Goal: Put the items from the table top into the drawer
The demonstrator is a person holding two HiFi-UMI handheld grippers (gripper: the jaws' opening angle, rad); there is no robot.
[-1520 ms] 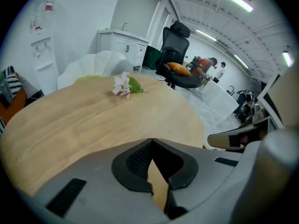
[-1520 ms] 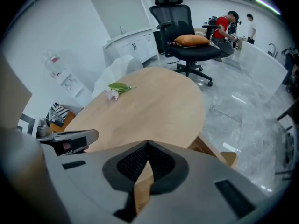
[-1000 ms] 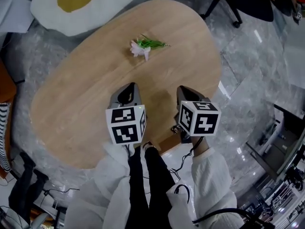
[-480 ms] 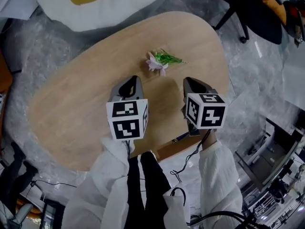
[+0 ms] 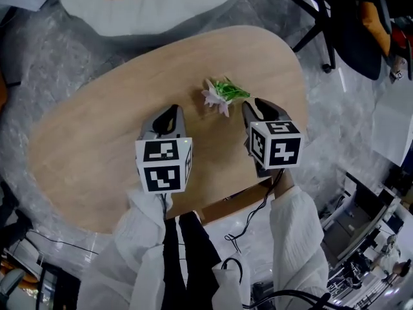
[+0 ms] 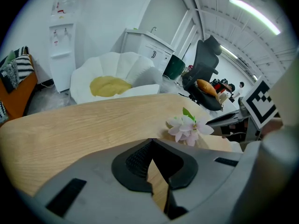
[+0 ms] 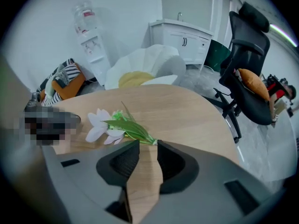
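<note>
Pink-white flower [image 5: 219,94] lies on the bench [image 5: 97,141] just beyond the right gripper [image 7: 148,143], whose fingers have just been opening, empty; best straddle its stem [image 7: 142,136] squarely before closing; left gripper [image 6: 150,141] closed, empty.

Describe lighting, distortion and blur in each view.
Head view: dim, even light, sharp; floor shows soft glare. Left gripper view: fisheye with dark corners, ceiling light strip blown out, flower slightly soft. Right gripper view: same fisheye bending, flower sharp.
</note>
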